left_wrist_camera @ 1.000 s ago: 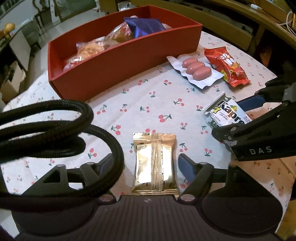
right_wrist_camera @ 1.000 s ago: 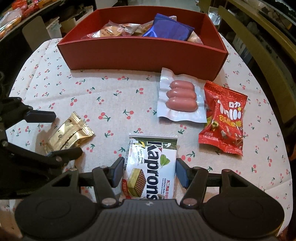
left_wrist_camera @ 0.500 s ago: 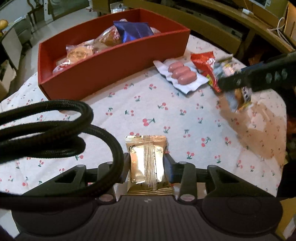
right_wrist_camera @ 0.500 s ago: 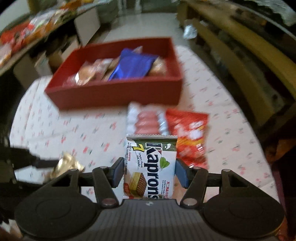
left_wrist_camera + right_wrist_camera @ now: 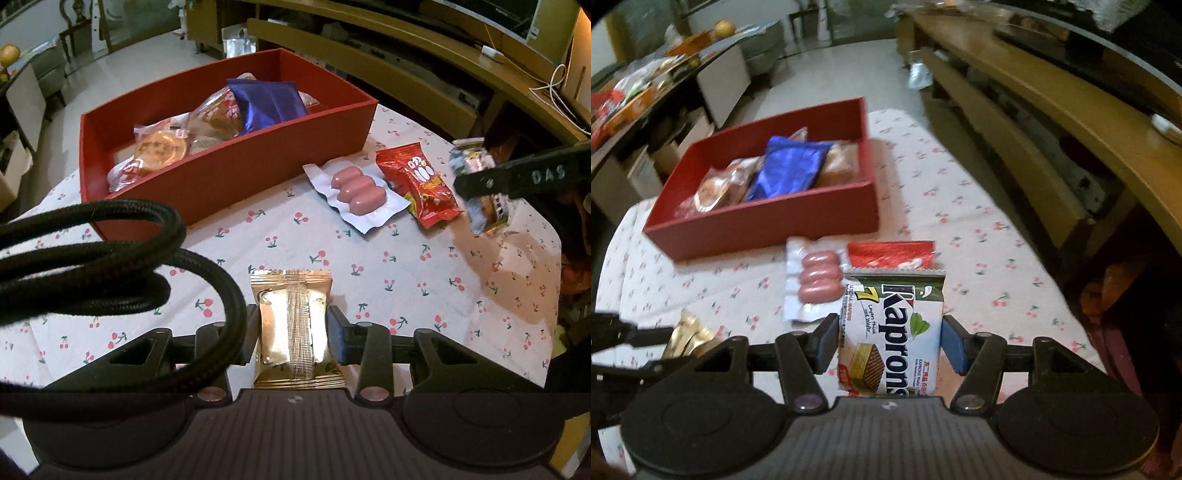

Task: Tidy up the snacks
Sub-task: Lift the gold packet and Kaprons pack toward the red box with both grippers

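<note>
My left gripper [image 5: 291,332] is shut on a gold foil snack packet [image 5: 293,325], held above the cherry-print tablecloth [image 5: 369,266]. My right gripper [image 5: 888,341] is shut on a green and white Kaprons wafer packet [image 5: 892,332], lifted above the table; it shows at the right of the left wrist view [image 5: 480,184]. A red box [image 5: 236,173] at the back holds a blue packet [image 5: 269,103] and several clear-wrapped pastries. A sausage pack [image 5: 356,190] and a red snack bag [image 5: 421,184] lie in front of the box.
A black cable loop [image 5: 110,258] crosses the left of the left wrist view. A wooden bench or shelf unit [image 5: 1052,122] runs along the right of the table. A side table [image 5: 646,96] with clutter stands at the far left.
Both grippers closed on their packets and lifted them off the table. The right gripper rose and swung toward the right side with the Kaprons packet.
</note>
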Tool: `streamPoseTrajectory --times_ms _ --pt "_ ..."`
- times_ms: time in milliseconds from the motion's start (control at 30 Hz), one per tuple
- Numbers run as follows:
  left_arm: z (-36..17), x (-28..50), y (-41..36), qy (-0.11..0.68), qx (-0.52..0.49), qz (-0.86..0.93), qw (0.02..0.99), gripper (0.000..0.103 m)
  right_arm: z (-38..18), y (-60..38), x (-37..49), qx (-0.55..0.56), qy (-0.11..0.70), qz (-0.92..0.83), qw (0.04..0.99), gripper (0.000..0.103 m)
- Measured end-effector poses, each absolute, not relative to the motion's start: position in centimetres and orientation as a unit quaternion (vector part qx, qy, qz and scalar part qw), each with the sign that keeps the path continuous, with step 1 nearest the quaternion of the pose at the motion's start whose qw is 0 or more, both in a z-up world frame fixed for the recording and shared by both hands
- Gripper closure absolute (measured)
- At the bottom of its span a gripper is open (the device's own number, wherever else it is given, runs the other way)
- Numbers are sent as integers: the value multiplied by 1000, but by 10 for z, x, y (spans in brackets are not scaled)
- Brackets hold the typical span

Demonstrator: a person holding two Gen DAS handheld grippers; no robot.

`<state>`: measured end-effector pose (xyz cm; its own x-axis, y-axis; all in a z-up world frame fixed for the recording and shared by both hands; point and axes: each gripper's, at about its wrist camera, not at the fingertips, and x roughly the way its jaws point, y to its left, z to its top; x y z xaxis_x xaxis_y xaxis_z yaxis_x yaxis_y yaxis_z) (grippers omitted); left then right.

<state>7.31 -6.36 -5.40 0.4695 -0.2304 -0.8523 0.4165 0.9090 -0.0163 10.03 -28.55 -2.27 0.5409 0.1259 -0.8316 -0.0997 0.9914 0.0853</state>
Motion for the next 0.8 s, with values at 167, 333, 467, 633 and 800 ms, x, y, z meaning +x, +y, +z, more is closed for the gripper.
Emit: streamPoseTrajectory --times_ms 167,333,467,633,800 --pt "-53 76 -64 476 102 -185 854 56 -28 -274 99 2 481 78 873 27" --pt "-47 80 -60 467 100 -177 860 56 -24 -268 101 0 476 83 875 27" --pt "-40 84 -57 457 101 -168 868 56 -22 -259 103 -8 475 91 875 27" --pt "-31 90 -54 443 100 -159 876 56 -15 -248 107 -14 466 100 879 27" --pt "-20 98 -52 426 99 -148 887 56 -1 -236 119 -21 448 106 887 27"
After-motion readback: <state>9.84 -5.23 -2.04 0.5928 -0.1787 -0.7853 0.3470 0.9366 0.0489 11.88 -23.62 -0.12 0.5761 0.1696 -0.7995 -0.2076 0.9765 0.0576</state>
